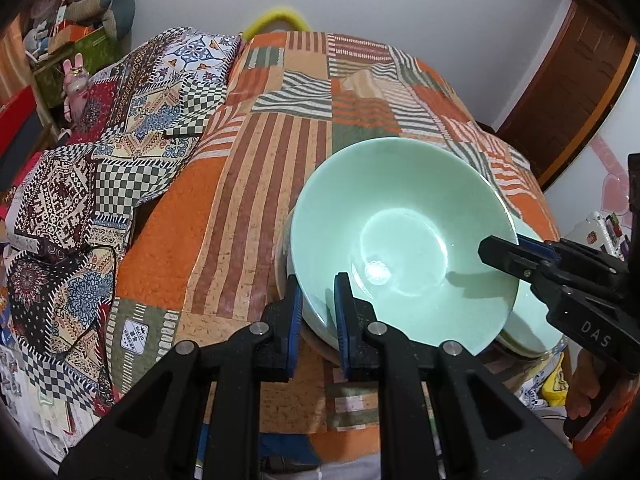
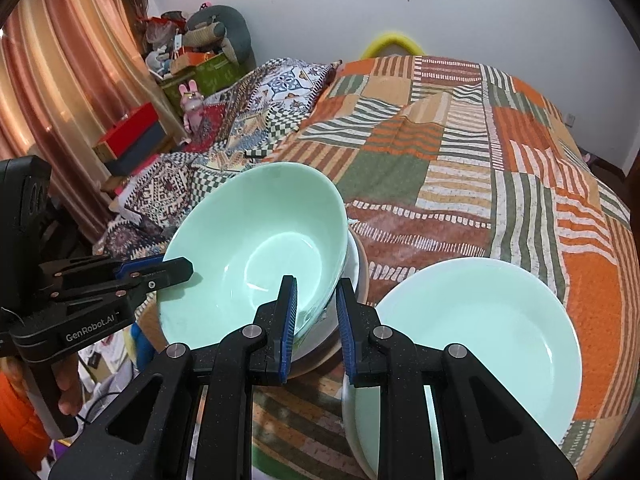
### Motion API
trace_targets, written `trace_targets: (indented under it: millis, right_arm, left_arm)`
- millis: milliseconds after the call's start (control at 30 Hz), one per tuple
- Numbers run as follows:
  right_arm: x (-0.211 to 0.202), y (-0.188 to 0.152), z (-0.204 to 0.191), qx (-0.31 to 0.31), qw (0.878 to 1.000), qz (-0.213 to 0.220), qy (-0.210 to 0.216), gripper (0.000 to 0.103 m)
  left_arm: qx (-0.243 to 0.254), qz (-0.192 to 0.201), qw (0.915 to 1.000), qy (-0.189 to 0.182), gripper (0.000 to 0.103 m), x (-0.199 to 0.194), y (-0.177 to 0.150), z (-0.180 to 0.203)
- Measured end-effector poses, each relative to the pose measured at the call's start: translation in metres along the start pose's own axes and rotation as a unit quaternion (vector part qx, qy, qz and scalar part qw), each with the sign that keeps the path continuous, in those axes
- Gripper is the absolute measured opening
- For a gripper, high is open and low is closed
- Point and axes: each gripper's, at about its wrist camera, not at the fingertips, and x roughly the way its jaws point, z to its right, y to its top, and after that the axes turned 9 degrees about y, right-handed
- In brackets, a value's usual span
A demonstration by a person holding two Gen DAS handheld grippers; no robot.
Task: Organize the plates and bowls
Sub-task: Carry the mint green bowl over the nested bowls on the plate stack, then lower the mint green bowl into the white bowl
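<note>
A pale green bowl (image 1: 404, 236) (image 2: 256, 248) sits tilted on a stack of white dishes (image 2: 354, 264) on the patchwork bed. My left gripper (image 1: 318, 312) straddles the bowl's near rim with its jaws slightly apart; it also shows in the right wrist view (image 2: 176, 270). My right gripper (image 2: 316, 312) straddles the bowl's right rim, jaws slightly apart, and shows in the left wrist view (image 1: 500, 252). A pale green plate (image 2: 480, 352) lies to the right of the stack, on another plate, under my right gripper.
The orange and green patchwork bedspread (image 1: 288, 152) covers the bed. A second patterned quilt (image 1: 120, 152) lies bunched at the left. Toys and boxes (image 2: 188, 64) stand past the bed's left side, by a curtain (image 2: 60, 92). A wooden door (image 1: 568, 92) is at the right.
</note>
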Motion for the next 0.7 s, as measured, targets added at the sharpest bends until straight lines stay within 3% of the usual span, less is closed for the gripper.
trace_targets:
  millis: [700]
  right_arm:
    - [0.019,-0.003,-0.011,-0.02,0.999,-0.021,-0.024,0.021]
  left_arm:
    - [-0.002,-0.015,0.9997,0.02,0.015,0.017,-0.009,-0.002]
